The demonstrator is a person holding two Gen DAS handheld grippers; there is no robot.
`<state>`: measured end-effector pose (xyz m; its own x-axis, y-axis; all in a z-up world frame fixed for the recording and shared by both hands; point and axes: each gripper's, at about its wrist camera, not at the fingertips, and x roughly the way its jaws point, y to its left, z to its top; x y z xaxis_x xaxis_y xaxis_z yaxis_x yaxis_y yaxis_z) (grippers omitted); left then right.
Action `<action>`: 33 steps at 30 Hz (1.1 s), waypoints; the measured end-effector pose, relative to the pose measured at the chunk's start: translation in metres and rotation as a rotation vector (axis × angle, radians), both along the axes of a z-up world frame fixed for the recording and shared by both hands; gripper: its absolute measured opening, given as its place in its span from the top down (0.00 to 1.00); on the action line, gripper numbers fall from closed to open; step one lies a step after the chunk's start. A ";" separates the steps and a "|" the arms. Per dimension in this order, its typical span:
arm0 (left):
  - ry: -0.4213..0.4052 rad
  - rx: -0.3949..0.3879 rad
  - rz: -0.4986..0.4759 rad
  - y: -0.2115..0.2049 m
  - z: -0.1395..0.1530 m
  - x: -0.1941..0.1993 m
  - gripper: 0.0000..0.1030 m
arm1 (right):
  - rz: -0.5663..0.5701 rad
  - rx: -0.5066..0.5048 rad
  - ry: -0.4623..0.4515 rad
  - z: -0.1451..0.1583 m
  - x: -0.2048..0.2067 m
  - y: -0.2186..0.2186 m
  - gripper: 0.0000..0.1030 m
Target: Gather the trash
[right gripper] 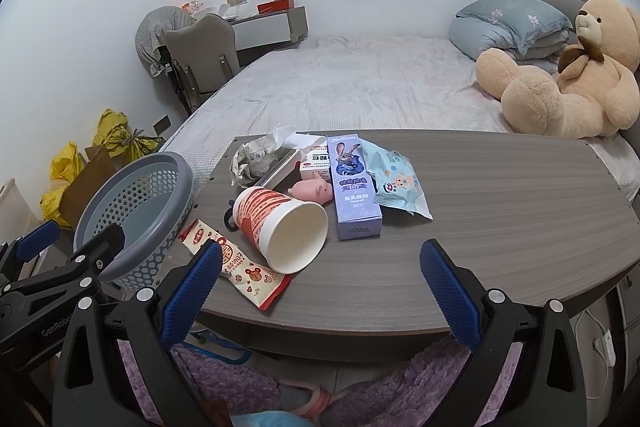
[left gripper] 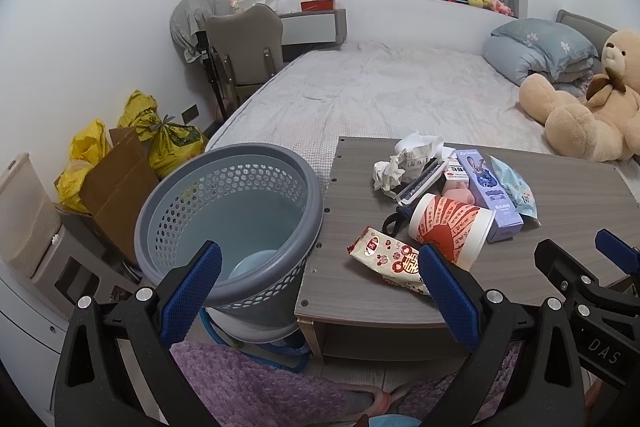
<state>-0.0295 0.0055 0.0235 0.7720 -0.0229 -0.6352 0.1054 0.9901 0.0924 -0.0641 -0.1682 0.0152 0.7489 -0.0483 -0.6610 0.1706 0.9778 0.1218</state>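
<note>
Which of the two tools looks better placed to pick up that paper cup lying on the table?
Probably the right tool: it is open and the paper cup lies just ahead, mouth toward it. The left tool, also open, sits nearer the grey basket.

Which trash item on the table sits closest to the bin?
The red-and-cream snack wrapper, flat at the table corner beside the bin. The paper cup, boxes and crumpled paper lie farther in.
</note>
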 end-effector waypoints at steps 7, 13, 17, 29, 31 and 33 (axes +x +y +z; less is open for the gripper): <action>-0.001 0.000 0.000 0.000 0.000 0.000 0.06 | 0.000 0.000 -0.001 0.000 0.000 0.000 0.08; -0.008 -0.002 -0.001 0.000 0.001 -0.001 0.06 | -0.001 0.001 -0.001 0.000 0.000 0.000 0.08; -0.009 -0.003 0.001 0.000 0.001 -0.001 0.06 | -0.001 0.000 -0.002 0.001 0.000 0.001 0.08; 0.001 -0.002 -0.001 0.001 -0.004 -0.002 0.06 | -0.002 0.003 -0.001 0.001 -0.001 0.000 0.08; 0.007 -0.001 -0.006 0.000 -0.006 -0.001 0.06 | -0.005 0.006 -0.001 0.001 0.000 -0.002 0.08; 0.017 0.005 -0.021 -0.002 -0.010 0.000 0.06 | -0.011 0.011 0.001 0.000 0.000 -0.005 0.08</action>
